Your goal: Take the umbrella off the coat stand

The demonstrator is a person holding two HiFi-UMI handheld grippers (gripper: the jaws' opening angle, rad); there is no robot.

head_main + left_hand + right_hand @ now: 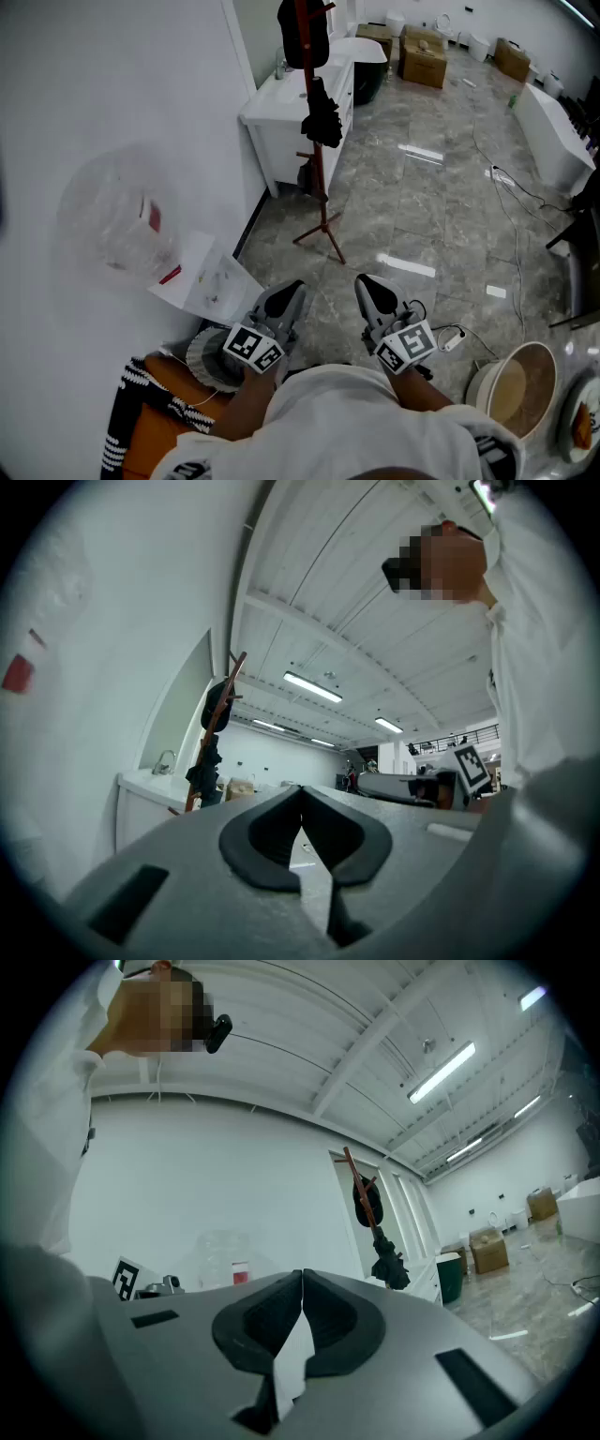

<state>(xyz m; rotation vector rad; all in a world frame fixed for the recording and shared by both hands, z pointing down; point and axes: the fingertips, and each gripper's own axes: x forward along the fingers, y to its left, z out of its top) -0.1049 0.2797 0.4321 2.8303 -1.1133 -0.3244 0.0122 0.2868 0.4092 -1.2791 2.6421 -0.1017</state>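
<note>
Two grippers, both squeezed shut and empty. The left gripper (292,288) and right gripper (365,281) sit side by side low in the head view, tucked in close to the person's white sleeves (328,412), with their tips aimed out over the grey stone-look floor (441,216). In each gripper view the dark pads (272,841) meet right at the tips.

Further out, well clear of both grippers, is the reddish coat stand (323,202), standing on its spread legs just in front of a white vanity cabinet (286,117) against the wall. The umbrella (322,114) is black, folded up, and hangs about halfway up the pole. Another dark thing (302,33) hangs near the top, can't tell what it is.

Off to the left there's a clear plastic bag (117,220) with a red label on the wall side, and a white sheet of paper (202,277) just below it. Cardboard boxes (424,56) sit way at the back, and a cable (511,211) trails across the floor on the right.
</note>
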